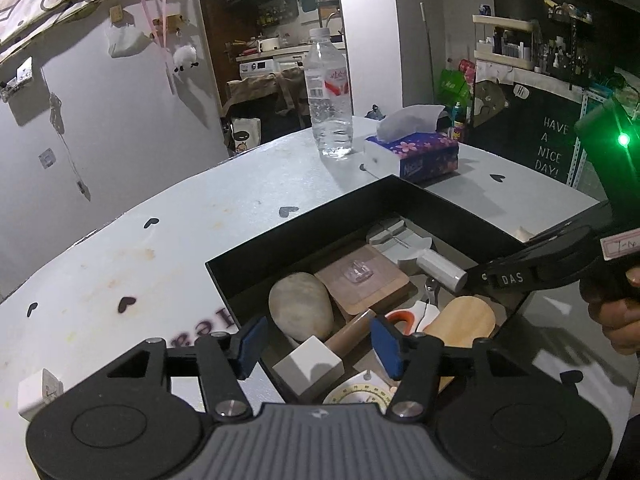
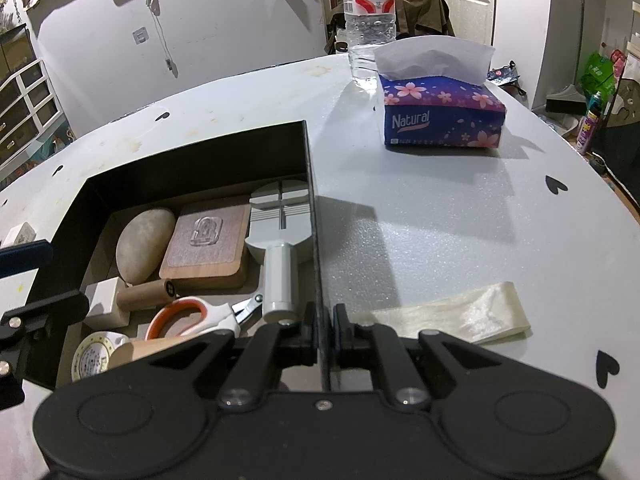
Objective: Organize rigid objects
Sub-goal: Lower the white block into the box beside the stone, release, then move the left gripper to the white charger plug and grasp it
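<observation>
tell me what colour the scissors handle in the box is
Orange and white: an orange inner loop in a white handle. The scissors show best in the right wrist view.

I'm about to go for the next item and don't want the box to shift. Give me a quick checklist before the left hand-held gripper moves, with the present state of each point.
1. Right hand-held gripper clamped on the box wall: ok.
2. Left hand-held gripper open with nothing between its pads: ok.
3. Stone, coaster, scissors and tape roll lie inside the box: ok.
4. White adhesive hook outside the box: not ok, not yet stowed.
5. Free room left in the box for it: cannot tell.
6. Bottle and tissue pack stand away from the box: ok.
</observation>
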Tool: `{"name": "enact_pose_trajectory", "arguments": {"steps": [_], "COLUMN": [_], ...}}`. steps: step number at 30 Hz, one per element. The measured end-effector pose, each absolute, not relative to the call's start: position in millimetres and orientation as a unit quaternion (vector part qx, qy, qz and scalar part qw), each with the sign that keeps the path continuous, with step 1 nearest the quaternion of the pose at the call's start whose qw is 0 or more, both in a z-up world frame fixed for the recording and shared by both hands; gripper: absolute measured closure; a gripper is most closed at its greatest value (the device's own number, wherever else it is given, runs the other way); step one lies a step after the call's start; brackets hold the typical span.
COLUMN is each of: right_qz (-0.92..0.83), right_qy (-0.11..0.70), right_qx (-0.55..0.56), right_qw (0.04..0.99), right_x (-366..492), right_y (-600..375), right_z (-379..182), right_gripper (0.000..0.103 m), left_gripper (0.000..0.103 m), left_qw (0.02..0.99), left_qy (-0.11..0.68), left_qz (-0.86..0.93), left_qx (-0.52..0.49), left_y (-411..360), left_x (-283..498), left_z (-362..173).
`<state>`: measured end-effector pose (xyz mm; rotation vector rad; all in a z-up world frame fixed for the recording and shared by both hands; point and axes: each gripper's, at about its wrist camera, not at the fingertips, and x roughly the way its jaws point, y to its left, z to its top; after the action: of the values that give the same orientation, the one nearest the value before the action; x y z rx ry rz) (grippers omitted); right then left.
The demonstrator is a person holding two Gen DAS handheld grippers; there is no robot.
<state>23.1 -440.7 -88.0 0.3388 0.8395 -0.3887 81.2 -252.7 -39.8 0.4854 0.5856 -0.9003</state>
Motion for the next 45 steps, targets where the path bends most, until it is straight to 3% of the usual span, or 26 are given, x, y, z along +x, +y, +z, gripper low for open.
{"name": "enact_pose_trajectory", "arguments": {"steps": [8,11,13,21,45], "right_qz": [-0.187,-0.187,-0.187,-0.187,-0.188], "right_qy": [0.403,0.403,0.403,0.403,0.403], "right_qx": [0.163,0.163,0.163,0.163,0.162], "right_qw": [0.881,0.881,0.881,0.881,0.881], "right_x": [22,22,22,22,22], "right_y": [-441,-441,-441,-441,-441], "right_z": [-88,-88,-88,-88,-88], "right_gripper": [0.093,0.093,0.093,0.093,0.093], "left_gripper": [0.042,0.031,0.017,0.004,0.000], "left_qw": [0.830,0.829,0.831,0.835,0.932], "left_qy": [0.280,0.281,0.280,0.282,0.312], "left_qz": [-0.427,-0.431,-0.431,-0.435,-0.168], "left_qx": [0.224,0.217,0.211,0.183,0.070], "left_y": [-252,-250,-249,-242,-121], "left_x": [82,81,81,83,187], "left_z": [-38,-36,-34,-28,-62]}}
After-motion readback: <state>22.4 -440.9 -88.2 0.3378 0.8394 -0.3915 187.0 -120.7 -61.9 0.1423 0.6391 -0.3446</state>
